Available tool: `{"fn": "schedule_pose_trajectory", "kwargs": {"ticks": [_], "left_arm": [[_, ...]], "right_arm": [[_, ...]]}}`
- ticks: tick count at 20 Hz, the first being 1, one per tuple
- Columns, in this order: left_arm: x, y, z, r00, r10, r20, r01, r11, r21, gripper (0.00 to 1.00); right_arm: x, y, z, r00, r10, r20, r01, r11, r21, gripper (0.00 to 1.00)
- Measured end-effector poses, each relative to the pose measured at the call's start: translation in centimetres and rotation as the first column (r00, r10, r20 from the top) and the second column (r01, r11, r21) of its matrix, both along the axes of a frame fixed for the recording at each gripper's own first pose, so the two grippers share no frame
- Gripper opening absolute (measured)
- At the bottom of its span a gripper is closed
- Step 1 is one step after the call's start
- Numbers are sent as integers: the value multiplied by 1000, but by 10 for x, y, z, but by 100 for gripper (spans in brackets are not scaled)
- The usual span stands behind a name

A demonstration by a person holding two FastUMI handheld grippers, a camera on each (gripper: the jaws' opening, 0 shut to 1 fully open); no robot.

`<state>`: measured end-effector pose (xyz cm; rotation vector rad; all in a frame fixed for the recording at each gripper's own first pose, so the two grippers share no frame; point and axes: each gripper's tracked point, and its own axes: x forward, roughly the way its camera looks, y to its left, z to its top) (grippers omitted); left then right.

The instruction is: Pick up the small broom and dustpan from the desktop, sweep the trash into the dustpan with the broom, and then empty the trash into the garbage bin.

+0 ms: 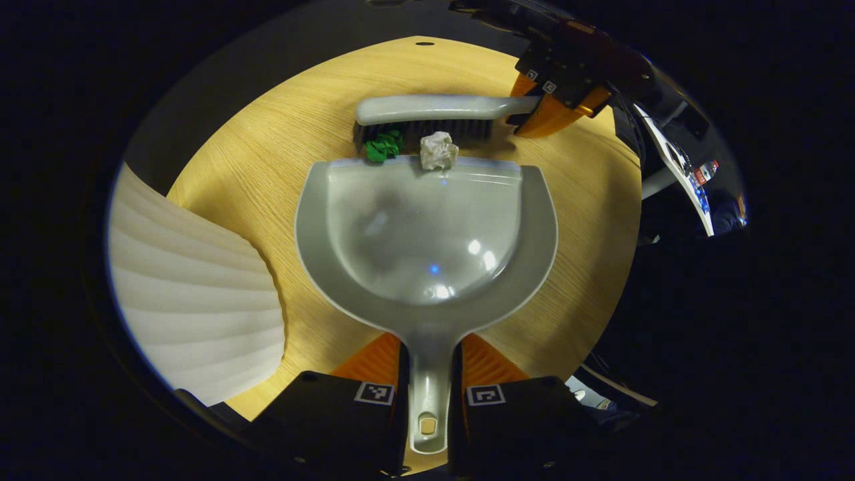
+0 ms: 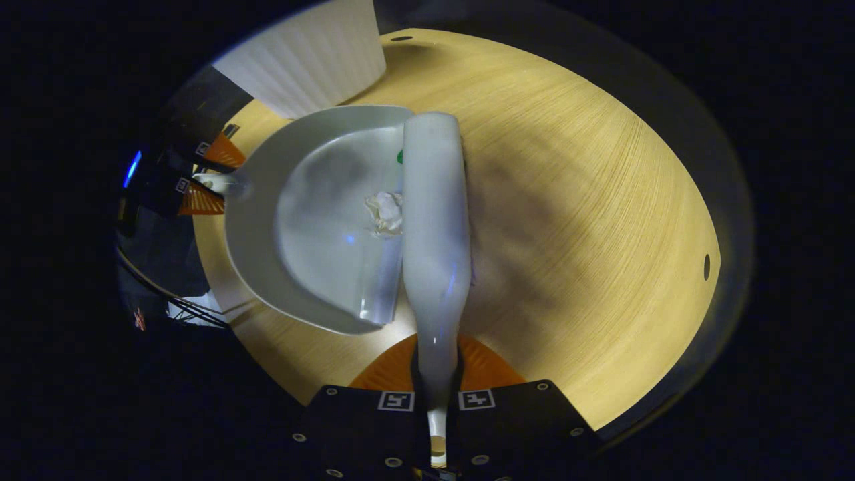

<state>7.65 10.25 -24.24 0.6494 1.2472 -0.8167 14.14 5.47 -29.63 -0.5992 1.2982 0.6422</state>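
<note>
Dustpan (image 1: 427,234) sits mid-frame, its handle pinched in my left gripper (image 1: 431,394); my right gripper (image 2: 437,394) clamps the broom (image 2: 434,220). Green scrap (image 1: 383,145) and white paper wad (image 1: 438,149) sit at the lip: I should keep the lip flat on the wooden desktop (image 1: 267,174) and stroke inward. White ribbed bin (image 1: 194,294) waits at left.

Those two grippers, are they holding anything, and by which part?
Left gripper holds the dustpan by its handle; right gripper holds the broom by its handle.
</note>
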Motion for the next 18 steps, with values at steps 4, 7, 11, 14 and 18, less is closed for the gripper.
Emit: {"fn": "schedule_pose_trajectory", "kwargs": {"ticks": [4,7,11,14,18], "left_arm": [[-2,1,5,1000,0,2,0,1000,-4,25],[-2,4,4,1000,26,6,-26,1000,-14,25],[-8,1,12,999,33,35,-32,999,-21,25],[-18,-7,26,999,25,30,-24,999,-37,25],[-19,-24,56,997,33,72,-28,997,-66,25]], "right_arm": [[5,2,2,999,17,-36,-15,999,37,9],[14,-5,10,996,-95,0,94,993,73,9],[21,-34,7,972,-230,52,227,972,55,9],[26,-53,-7,949,-307,74,305,952,34,9],[25,-58,-42,926,-371,71,373,928,-13,9]]}}
